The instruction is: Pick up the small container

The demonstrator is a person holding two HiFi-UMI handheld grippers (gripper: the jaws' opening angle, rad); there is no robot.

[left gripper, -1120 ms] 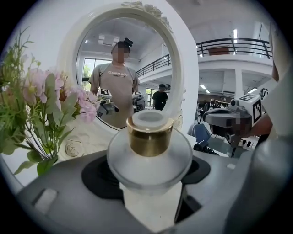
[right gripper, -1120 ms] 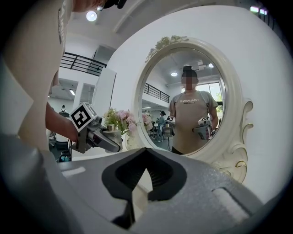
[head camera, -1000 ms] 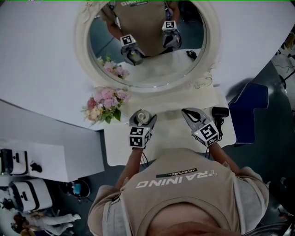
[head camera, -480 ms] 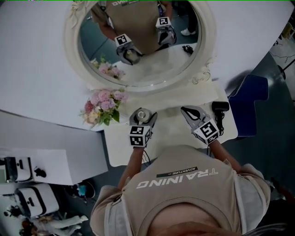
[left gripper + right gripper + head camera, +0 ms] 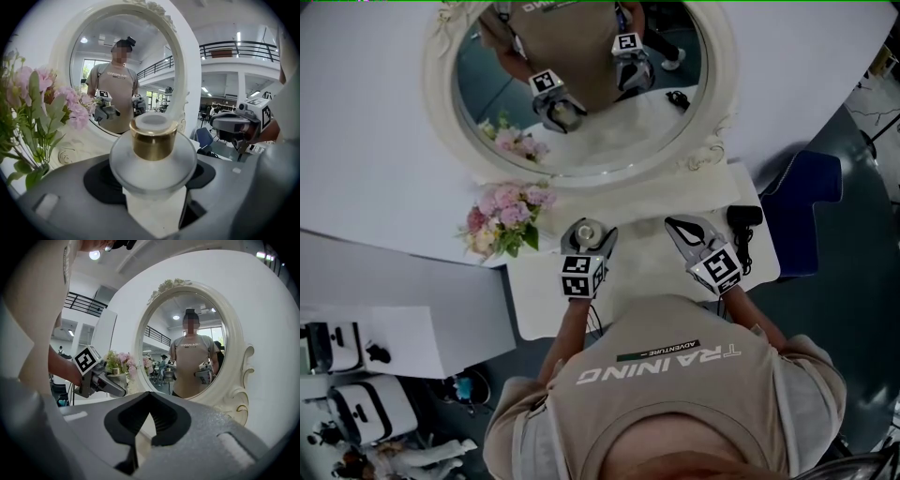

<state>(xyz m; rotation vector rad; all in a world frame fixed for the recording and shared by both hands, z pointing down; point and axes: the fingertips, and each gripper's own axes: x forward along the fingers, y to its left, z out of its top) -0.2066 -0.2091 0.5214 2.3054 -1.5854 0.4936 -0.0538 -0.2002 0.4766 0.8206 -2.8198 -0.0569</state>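
Left claw pinching upright gold-collared small container, near worktop back edge | right claw pressed together, empty, alongside.

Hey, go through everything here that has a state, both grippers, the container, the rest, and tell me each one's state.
left gripper: shut on the small container.
small container: gold cap on, upright between the jaws.
right gripper: jaws together, holding nothing.
mirror: standing upright, reflecting the person.
flowers: upright beside the mirror.
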